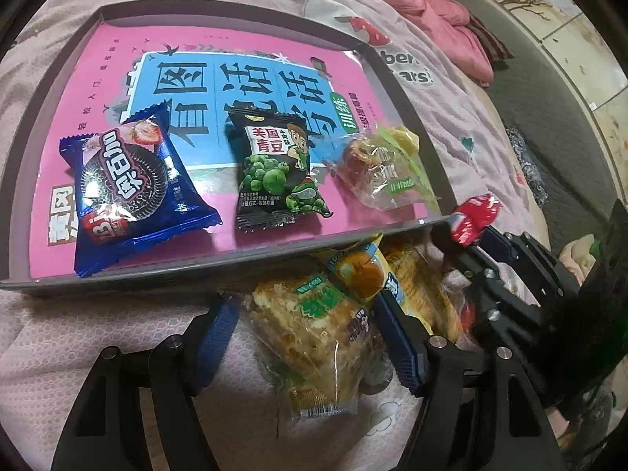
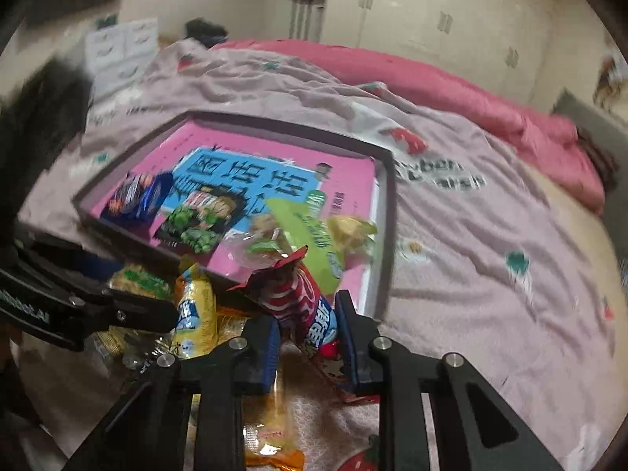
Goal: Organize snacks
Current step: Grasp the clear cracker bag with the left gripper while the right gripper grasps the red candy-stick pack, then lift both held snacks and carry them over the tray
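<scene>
A grey tray [image 1: 59,90] with a pink book cover in it lies on the bed. In it lie a blue Oreo pack [image 1: 129,192], a black green-pea pack [image 1: 274,168] and a clear candy pack [image 1: 382,172]. My left gripper [image 1: 306,318] is open around a clear-wrapped bread pack [image 1: 314,337] in the pile in front of the tray. My right gripper [image 2: 308,327] is shut on a red snack pack [image 2: 298,294] and holds it just over the tray's near right corner; it also shows in the left wrist view [image 1: 475,218].
A yellow pack [image 1: 361,271] and more bread packs lie in the pile between the grippers. The pink strawberry bedsheet [image 2: 490,267] spreads around the tray. A pink quilt [image 2: 451,94] is bunched at the far side.
</scene>
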Available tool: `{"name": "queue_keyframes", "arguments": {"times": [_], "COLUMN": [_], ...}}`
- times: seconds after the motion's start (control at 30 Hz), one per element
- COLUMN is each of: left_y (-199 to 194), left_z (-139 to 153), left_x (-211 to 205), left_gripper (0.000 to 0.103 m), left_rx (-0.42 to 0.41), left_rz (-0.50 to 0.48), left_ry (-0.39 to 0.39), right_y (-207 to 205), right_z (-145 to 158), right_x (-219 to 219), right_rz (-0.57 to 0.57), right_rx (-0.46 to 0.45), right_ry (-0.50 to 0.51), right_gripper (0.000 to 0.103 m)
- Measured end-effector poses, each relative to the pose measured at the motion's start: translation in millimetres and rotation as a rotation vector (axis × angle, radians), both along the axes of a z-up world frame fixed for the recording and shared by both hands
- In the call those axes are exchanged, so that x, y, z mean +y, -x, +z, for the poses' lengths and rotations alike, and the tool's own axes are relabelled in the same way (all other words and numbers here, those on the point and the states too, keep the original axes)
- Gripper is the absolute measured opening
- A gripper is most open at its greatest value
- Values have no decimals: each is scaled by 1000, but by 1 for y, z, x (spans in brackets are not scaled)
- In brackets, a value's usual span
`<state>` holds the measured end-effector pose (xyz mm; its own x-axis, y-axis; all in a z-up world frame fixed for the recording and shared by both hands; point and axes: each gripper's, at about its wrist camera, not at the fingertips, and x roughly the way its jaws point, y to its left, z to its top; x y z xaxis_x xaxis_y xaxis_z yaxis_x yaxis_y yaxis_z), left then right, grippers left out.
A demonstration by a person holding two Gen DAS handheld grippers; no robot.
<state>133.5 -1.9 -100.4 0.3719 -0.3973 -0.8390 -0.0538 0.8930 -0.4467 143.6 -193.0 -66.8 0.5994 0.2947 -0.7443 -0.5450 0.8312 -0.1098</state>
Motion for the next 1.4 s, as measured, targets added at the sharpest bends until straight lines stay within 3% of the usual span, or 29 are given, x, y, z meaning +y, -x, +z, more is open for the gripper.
{"name": "queue_keyframes", "arguments": {"times": [0.1, 0.33, 0.8, 1.23, 1.4], "left_y": [-2, -4, 10, 28, 34], "left_z": [0, 2, 19, 52, 69], "left_x": [-1, -7, 15, 24, 28], "left_gripper": [59, 50, 48, 48, 48], "left_rx": [-3, -28, -69, -147, -201], "left_rz": [-5, -27, 18, 36, 46], "left_ry": [1, -14, 32, 7, -36], "right_y": [-7, -16, -11, 2, 5], "right_z": [4, 11, 26, 45, 54], "right_x": [-14, -30, -34, -28, -27], "right_rz": [-32, -63, -36, 21, 42], "right_rx": [39, 89, 72, 19, 11], "right_ry": [-92, -237, -343, -397, -442], "right_gripper": [26, 26, 26, 26, 26]}}
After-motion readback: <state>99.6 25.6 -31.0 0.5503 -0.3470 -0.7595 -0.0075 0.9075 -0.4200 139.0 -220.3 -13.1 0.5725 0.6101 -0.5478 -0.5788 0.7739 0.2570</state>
